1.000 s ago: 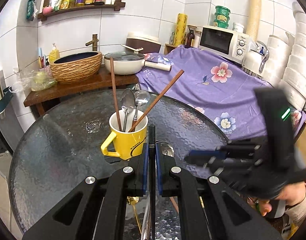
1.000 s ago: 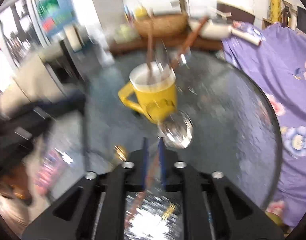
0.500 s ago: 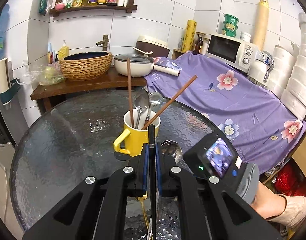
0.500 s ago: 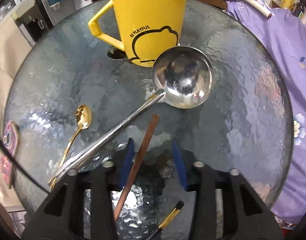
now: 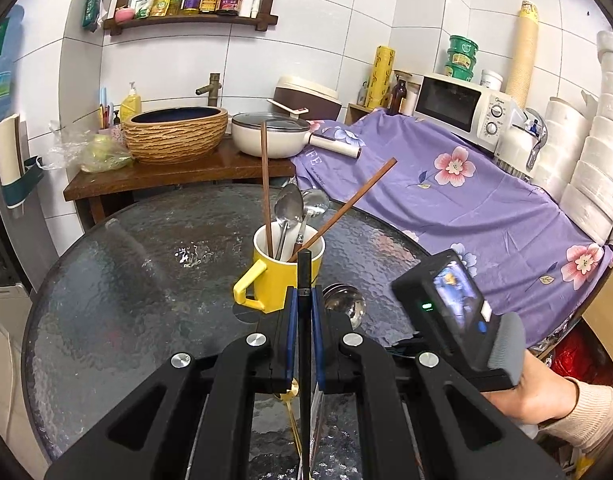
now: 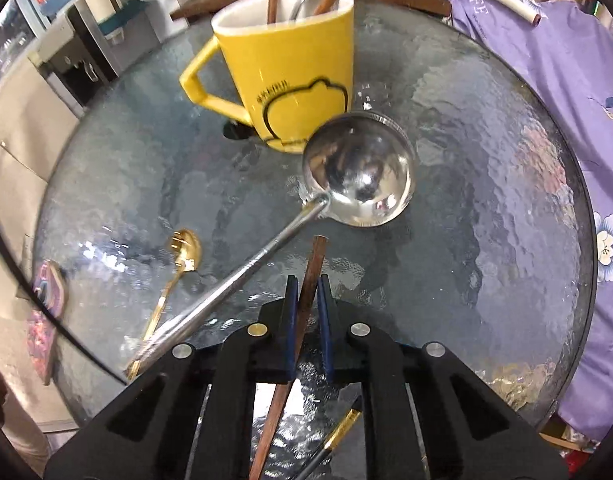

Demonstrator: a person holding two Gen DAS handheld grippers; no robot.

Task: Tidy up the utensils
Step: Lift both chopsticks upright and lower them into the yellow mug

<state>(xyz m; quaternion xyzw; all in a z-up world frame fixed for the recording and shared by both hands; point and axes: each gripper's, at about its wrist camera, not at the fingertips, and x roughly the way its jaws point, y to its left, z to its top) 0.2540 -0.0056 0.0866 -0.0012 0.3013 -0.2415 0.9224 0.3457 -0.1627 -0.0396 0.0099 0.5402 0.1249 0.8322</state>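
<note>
Gold spoon (image 6: 185, 249) lies flat at the left of the glass surface (image 6: 486, 208) in my right wrist view, handle running down toward the near edge. Just right of it the steel ladle (image 6: 358, 176) rests on the glass, its long handle slanting down-left, its bowl just in front of the yellow mug (image 6: 290, 76); can't tell if bowl and mug touch. Mug stands upright near the surface's middle, handle to the left, with two brown chopsticks and steel spoons sticking out of it. My right claw (image 6: 306, 284) is clenched on a brown chopstick (image 6: 312, 268), tip poking out past the blue pads toward the ladle bowl, the rest running back under the claw. A black stick with a gold band (image 6: 338, 432) lies lower right of that, near the surface's edge. In my left wrist view, mug (image 5: 282, 280) again, holding one chopstick upright (image 5: 265, 184), two spoons (image 5: 289, 208) and a chopstick leaning right (image 5: 346, 208). My left claw (image 5: 305, 300) is closed tight on a thin black stick (image 5: 305, 276) held upright right in front of the mug. Ladle bowl (image 5: 344, 306) shows just right of it. Further right, my right hand (image 5: 530, 392) holds the other gripper unit over the surface's edge, with the purple floral cloth (image 5: 446, 200) behind.
</note>
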